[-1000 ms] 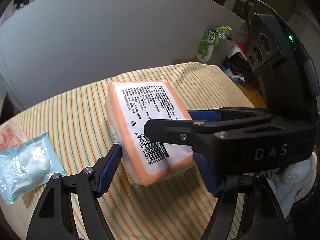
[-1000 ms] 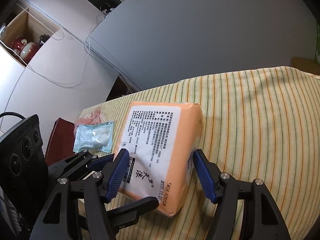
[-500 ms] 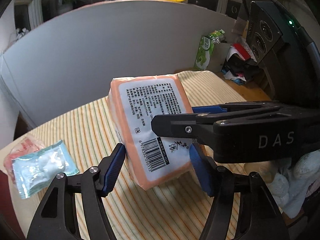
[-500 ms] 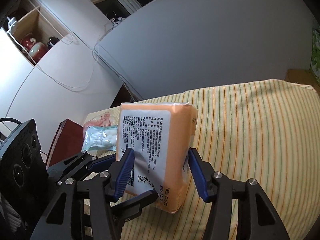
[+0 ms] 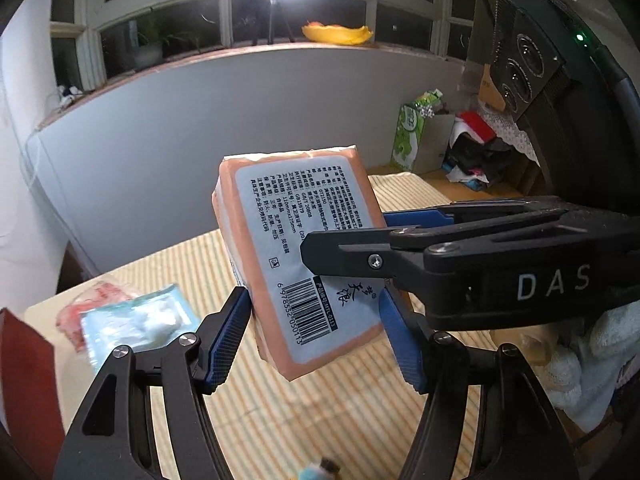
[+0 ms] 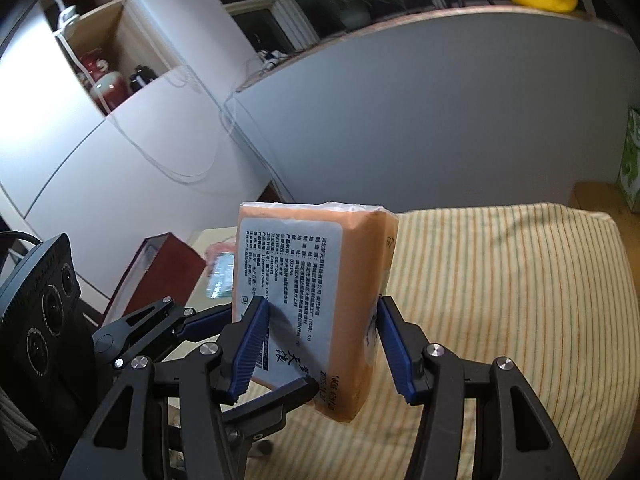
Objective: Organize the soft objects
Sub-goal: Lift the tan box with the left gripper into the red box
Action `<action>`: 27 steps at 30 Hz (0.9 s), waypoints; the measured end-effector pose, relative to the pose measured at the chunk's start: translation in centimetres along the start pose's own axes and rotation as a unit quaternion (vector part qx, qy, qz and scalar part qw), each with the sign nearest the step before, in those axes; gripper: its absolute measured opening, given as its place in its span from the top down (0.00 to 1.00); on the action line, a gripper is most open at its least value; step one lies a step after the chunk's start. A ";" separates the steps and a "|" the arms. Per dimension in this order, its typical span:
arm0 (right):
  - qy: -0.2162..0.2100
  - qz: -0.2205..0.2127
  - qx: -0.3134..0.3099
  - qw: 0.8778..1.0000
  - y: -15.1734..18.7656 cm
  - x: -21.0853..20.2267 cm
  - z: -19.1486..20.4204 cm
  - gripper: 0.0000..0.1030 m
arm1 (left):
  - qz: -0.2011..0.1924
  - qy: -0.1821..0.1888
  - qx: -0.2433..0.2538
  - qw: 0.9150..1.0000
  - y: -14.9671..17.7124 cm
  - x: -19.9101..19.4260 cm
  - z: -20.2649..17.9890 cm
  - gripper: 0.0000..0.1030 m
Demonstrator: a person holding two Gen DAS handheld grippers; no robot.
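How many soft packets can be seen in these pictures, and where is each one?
3. The orange tissue pack is held up between both grippers. The blue packet lies on the pink packet at the table's left edge. Others may be hidden.

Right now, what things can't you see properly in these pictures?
- Orange tissue pack: in both views its underside faces away; the right claw crosses its label.
- Blue packet: blurred in the left view; mostly hidden behind the pack in the right view.
- Small colourful thing: cut off by the left view's bottom edge.
- Green box: cut off by the right view's edge.
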State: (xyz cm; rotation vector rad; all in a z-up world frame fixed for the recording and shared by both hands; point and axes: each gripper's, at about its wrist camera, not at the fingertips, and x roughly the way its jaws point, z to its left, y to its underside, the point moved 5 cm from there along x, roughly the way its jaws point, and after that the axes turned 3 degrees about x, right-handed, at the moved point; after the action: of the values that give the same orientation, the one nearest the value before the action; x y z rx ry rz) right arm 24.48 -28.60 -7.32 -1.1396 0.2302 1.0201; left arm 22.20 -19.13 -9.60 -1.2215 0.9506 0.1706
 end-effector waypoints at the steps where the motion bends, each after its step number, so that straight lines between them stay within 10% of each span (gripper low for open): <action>1: -0.001 -0.001 -0.004 1.000 0.1 -0.1 0.5 0.50 | -0.005 -0.003 -0.002 1.000 0.1 -0.7 0.2 0.36; 27: -0.083 0.032 -0.135 0.987 2.0 5.4 23.1 0.50 | -0.060 -0.110 -0.110 0.986 8.9 -16.6 12.6 0.36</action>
State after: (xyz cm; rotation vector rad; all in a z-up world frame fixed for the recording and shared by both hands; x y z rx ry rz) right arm 18.38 -6.30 -1.57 -1.2884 -0.0055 1.2243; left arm 13.38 1.03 -4.17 -1.4262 0.6759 0.3154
